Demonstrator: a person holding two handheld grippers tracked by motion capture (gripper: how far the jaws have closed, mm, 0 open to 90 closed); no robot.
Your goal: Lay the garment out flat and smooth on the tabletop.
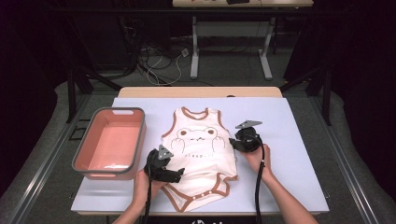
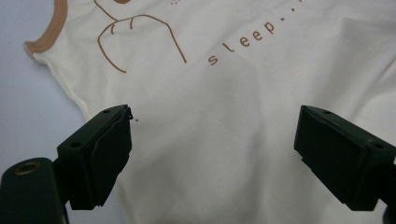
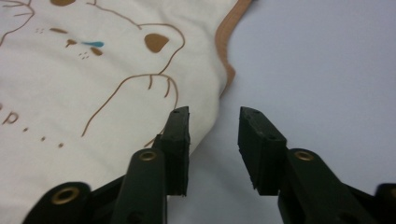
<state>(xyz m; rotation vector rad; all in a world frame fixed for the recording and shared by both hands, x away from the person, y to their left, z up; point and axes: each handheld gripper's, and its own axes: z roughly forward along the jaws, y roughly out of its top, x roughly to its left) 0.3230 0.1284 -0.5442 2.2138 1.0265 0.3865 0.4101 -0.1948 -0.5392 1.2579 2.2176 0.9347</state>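
Two grippers, both mine, sit at the cream baby bodysuit (image 1: 200, 154) lying flat on the pale table (image 1: 289, 186), front up. My left gripper (image 2: 212, 140) hangs over the lower body cloth with jaws spread wide, holding nothing. My right gripper (image 3: 214, 140) has its jaws parted at the side edge under the armhole, one over the cloth, one over bare table, not yet closed. Nothing is folded yet, I judge; the pink bin (image 1: 84, 161) beside it stands empty.
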